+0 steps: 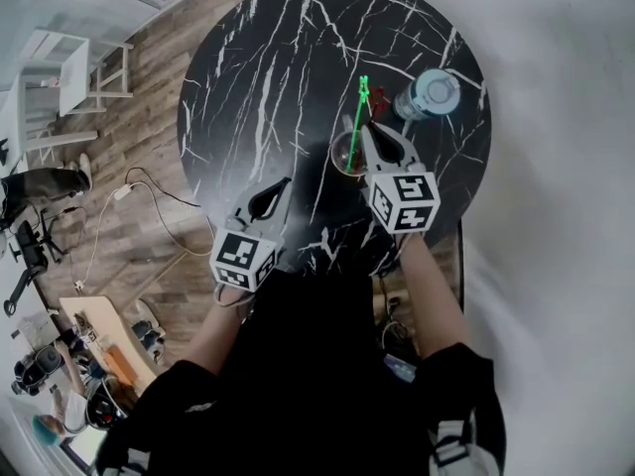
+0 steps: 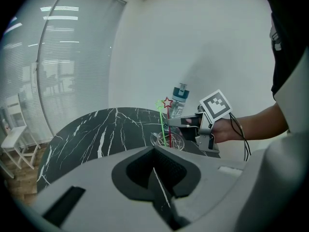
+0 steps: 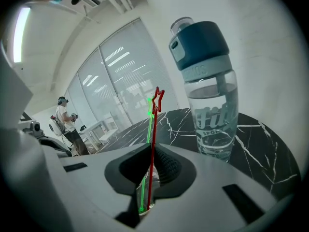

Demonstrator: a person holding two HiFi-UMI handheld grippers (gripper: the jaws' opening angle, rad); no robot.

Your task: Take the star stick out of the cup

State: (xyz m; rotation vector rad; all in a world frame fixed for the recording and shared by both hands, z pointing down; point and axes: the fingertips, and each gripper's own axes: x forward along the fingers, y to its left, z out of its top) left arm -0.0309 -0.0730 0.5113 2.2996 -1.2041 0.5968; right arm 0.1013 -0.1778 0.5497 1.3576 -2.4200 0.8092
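The round black marble tabletop (image 1: 268, 77) spreads out below me. A clear water bottle (image 1: 427, 95) with a blue lid stands upright on it, near its far right edge. My left gripper (image 2: 155, 153) hangs over the near side of the tabletop, its jaws pressed together with nothing between them. My right gripper (image 3: 152, 149) is just above the clear cup (image 2: 176, 140), which stands near the bottle. Its jaws pinch the shaft of the red star stick (image 3: 153, 129) partway up. The stick's lower end sits inside the cup and its star points upward. The green star stick (image 1: 355, 122) leans just beside it in the same cup, outside my jaws.
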